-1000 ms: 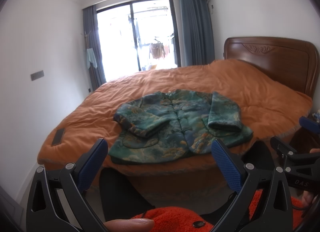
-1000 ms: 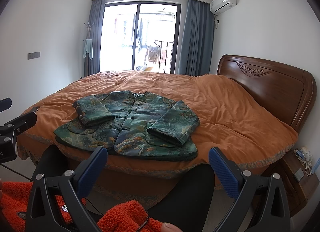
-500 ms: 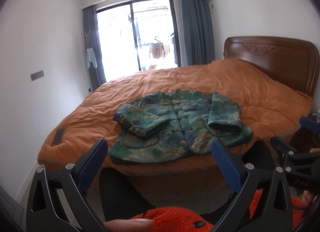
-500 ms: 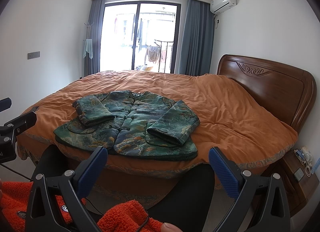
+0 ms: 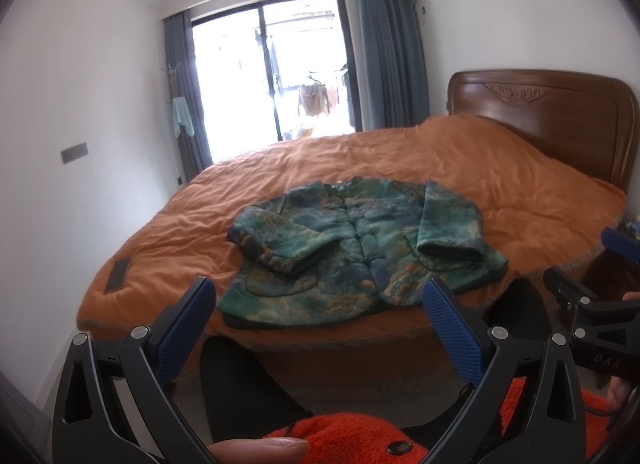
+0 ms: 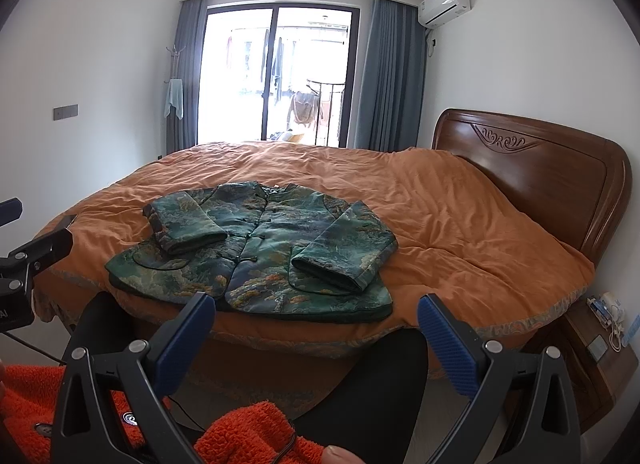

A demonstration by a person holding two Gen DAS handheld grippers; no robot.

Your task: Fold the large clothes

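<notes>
A green patterned padded jacket (image 5: 360,248) lies flat, front up, near the front edge of the bed's orange quilt (image 5: 500,184). Both its sleeves are folded in over the body. It also shows in the right wrist view (image 6: 264,252). My left gripper (image 5: 320,304) is open and empty, held back from the bed, short of the jacket's hem. My right gripper (image 6: 316,316) is open and empty too, also short of the hem. Each gripper shows at the edge of the other's view.
A carved wooden headboard (image 6: 540,168) stands at the right. A nightstand (image 6: 600,348) with small items sits by the bed's right corner. A dark flat object (image 5: 118,274) lies on the quilt's left corner. The person's dark trousers and orange fleece (image 5: 360,436) fill the foreground.
</notes>
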